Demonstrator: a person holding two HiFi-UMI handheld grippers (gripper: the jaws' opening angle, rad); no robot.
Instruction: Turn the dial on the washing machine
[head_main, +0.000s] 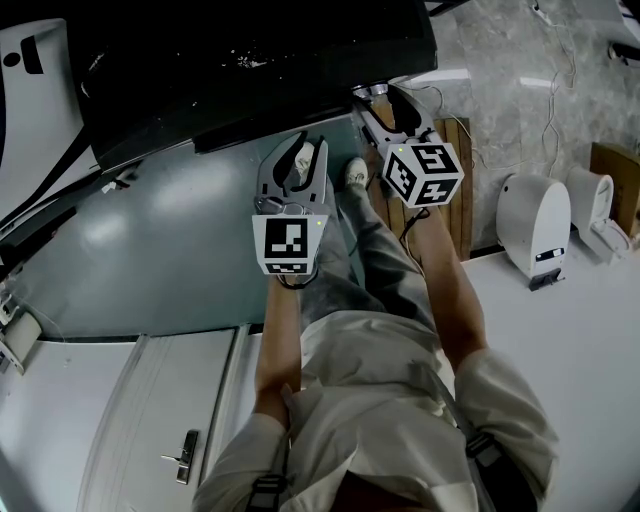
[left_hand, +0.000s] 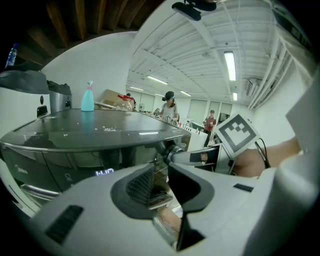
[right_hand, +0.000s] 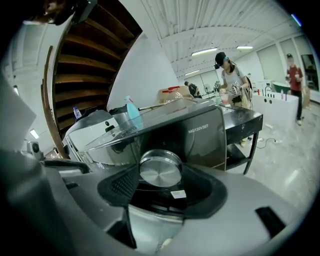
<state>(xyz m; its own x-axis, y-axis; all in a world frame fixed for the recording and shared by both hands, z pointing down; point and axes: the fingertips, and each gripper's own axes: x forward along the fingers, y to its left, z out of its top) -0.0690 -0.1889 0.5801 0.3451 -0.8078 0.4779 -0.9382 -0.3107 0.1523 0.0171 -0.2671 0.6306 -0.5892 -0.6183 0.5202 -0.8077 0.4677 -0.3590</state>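
Note:
The dark washing machine (head_main: 250, 50) fills the top of the head view. Its round silver dial (right_hand: 160, 169) sits on the front panel, below the lid. My right gripper (right_hand: 160, 181) has a pad on each side of the dial and is shut on it. In the head view the right gripper (head_main: 385, 100) reaches the machine's front edge. From the left gripper view, the dial (left_hand: 175, 150) shows with the right gripper's finger against it. My left gripper (head_main: 297, 150) hangs a little back from the machine, its jaws slightly open with nothing between them (left_hand: 162, 172).
A teal spray bottle (left_hand: 87, 97) stands on the machine's lid. A lit display (left_hand: 104, 173) glows on the front panel. A white appliance (head_main: 533, 225) stands at the right and a wooden pallet (head_main: 458, 180) lies beside my legs. People (right_hand: 230, 80) work at benches behind.

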